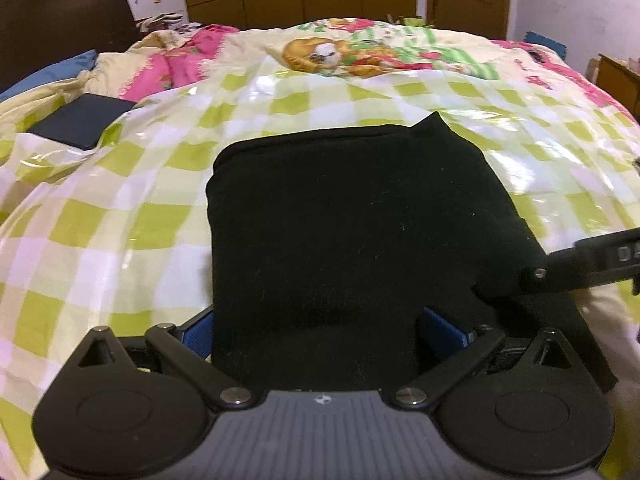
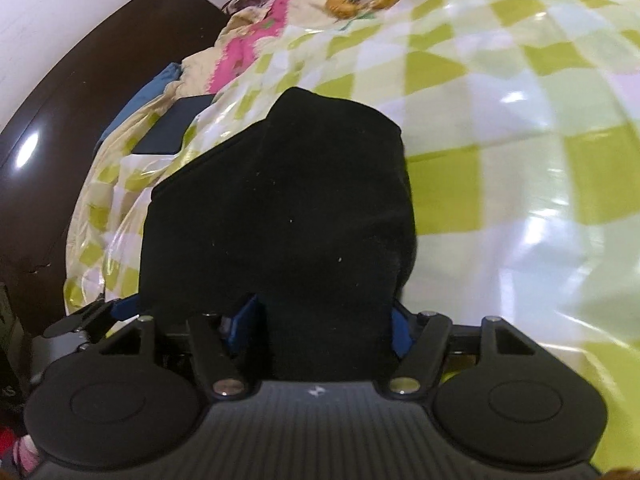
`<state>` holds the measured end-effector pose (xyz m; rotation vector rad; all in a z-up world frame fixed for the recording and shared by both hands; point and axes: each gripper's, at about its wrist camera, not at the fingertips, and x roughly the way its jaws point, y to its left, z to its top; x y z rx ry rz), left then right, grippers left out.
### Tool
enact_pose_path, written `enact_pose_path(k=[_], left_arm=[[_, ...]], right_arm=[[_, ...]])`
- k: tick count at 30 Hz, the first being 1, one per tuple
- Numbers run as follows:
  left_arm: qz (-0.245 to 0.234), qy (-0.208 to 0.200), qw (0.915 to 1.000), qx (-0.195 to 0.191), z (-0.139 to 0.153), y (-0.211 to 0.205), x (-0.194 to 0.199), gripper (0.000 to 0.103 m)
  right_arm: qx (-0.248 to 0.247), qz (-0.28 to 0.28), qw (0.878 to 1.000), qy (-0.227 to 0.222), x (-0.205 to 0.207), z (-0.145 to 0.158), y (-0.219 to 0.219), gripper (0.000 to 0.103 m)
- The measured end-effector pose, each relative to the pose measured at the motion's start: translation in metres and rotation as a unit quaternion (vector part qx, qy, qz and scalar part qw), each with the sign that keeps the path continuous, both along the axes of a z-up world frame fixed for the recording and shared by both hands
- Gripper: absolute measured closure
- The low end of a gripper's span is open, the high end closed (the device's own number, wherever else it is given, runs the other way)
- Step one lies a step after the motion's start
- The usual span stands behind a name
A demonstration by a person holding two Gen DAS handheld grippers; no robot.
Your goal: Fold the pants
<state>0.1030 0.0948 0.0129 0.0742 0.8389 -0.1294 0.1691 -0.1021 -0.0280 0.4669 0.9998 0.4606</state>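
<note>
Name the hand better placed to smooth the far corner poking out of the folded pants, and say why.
Right, probably. Its tool straddles the strip of the black pants that ends in that corner; the left tool sits at the near edge.

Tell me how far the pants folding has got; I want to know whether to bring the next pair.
Done: the black pants lie as a compact folded block on the checked bed cover. In hand: both the left gripper and the right gripper straddle its near edge with jaws spread, so the cloth looks released. Left: pull both grippers clear, perhaps tidy the corner poking out at the far edge.
</note>
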Motion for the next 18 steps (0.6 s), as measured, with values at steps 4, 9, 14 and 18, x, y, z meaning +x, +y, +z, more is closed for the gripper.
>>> enact_pose_path(k=[4, 9, 14, 18], left_arm=[[0.022, 0.003, 0.9997, -0.002, -0.002, 0.025, 0.014, 0.0], [0.029, -0.007, 0.9992, 0.028, 0.0, 0.051, 0.022, 0.0], [0.051, -0.007, 0.998, 0.036, 0.004, 0.072, 0.021, 0.0], [0.045, -0.01, 0.9975, 0.053, 0.01, 0.073, 0.008, 0.0]], right_arm=[[0.044, -0.023, 0.998, 0.026, 0.005, -0.004, 0.018, 0.035], [0.032, 0.001, 0.999, 0.026, 0.007, -0.005, 0.056, 0.035], [0.006, 0.018, 0.999, 0.033, 0.007, 0.004, 0.083, 0.035], [-0.04, -0.003, 0.999, 0.006, -0.014, 0.023, 0.082, 0.036]])
